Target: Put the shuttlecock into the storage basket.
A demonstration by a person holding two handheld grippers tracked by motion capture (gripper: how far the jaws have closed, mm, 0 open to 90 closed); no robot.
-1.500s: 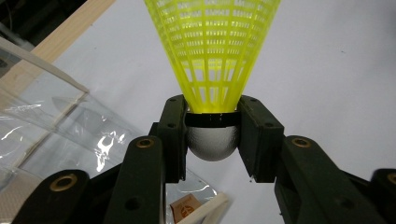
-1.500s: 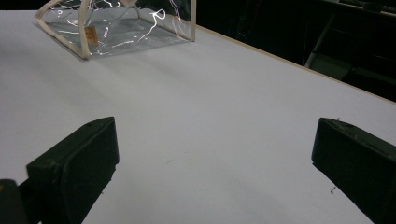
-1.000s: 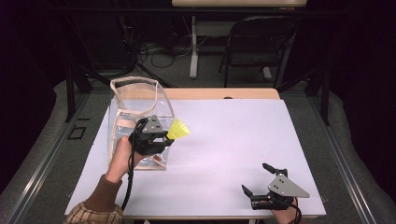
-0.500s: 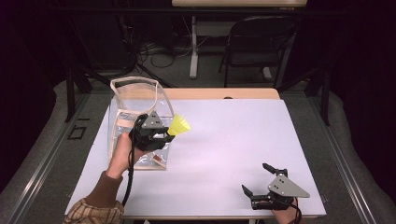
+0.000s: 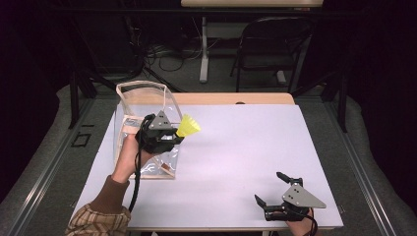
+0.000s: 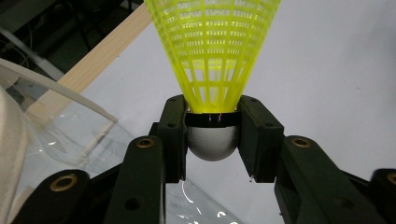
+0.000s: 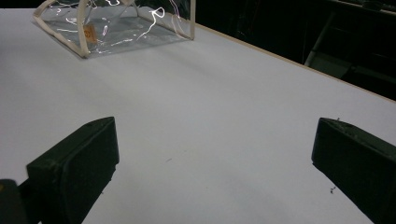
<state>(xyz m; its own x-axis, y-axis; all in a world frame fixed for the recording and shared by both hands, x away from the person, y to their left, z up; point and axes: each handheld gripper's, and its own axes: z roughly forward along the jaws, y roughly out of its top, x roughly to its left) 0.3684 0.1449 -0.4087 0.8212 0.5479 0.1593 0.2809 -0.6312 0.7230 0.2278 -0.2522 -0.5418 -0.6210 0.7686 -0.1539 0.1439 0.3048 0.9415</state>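
The left gripper [image 6: 212, 140] had its two black jaws clamped on the rounded silvery cork of a yellow shuttlecock [image 6: 212, 56], whose latticed plastic skirt flared away from the pads like a cone. In the high view that gripper [image 5: 172, 138] hung at about nine o'clock on the white tabletop [image 5: 246, 147], the shuttlecock [image 5: 188, 127] pointing toward two o'clock, just above the near right edge of a clear, glossy plastic bag [image 5: 142, 105] with pale cream trim standing open. The right gripper [image 5: 270, 189] rested at five o'clock, well apart, its blocky matte jaws spread wide with only bare table between them.
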